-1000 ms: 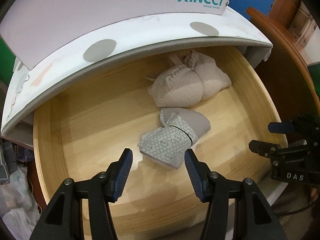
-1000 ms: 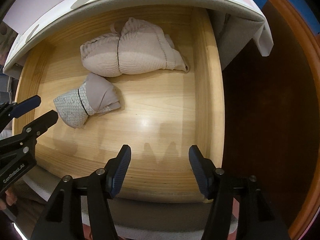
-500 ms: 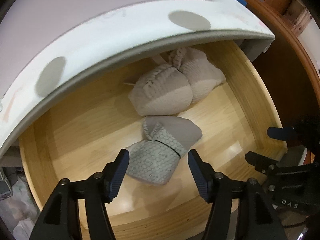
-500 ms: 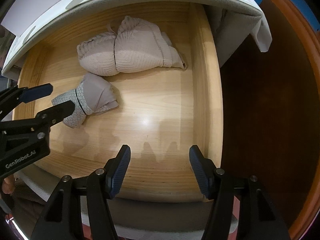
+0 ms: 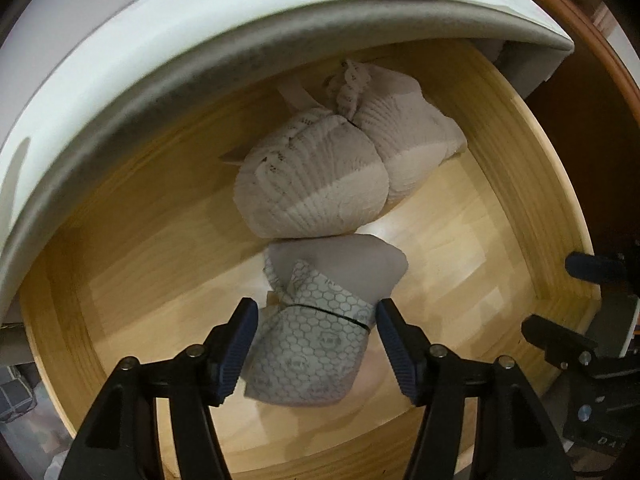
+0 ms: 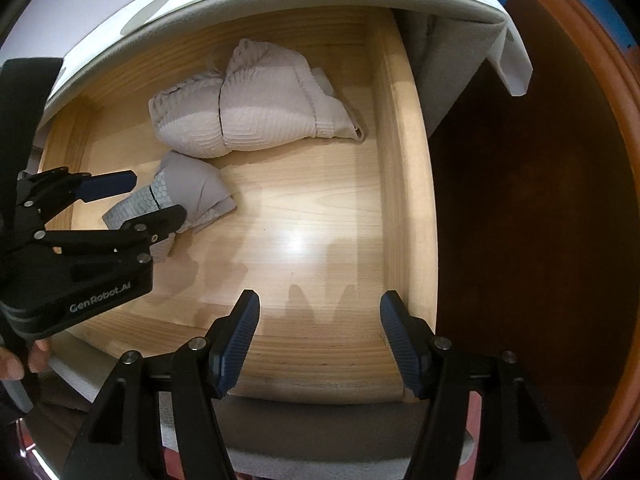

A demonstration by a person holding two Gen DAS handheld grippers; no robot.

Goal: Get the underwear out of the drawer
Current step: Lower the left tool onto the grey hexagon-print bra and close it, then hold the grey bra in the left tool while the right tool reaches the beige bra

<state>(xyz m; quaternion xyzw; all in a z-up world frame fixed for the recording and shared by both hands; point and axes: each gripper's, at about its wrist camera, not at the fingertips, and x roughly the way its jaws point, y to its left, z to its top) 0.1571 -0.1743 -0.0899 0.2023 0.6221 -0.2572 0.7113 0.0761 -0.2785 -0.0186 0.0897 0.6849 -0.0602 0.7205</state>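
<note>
Left gripper (image 5: 312,344) dropped astride underwear (image 5: 316,344), perhaps untouched; right view shows a hand (image 6: 16,360)

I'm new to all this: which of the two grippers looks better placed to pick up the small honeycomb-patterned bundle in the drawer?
Left. The left gripper straddles the honeycomb bundle, jaws open either side. The right gripper hangs over bare drawer floor, away from it.
</note>
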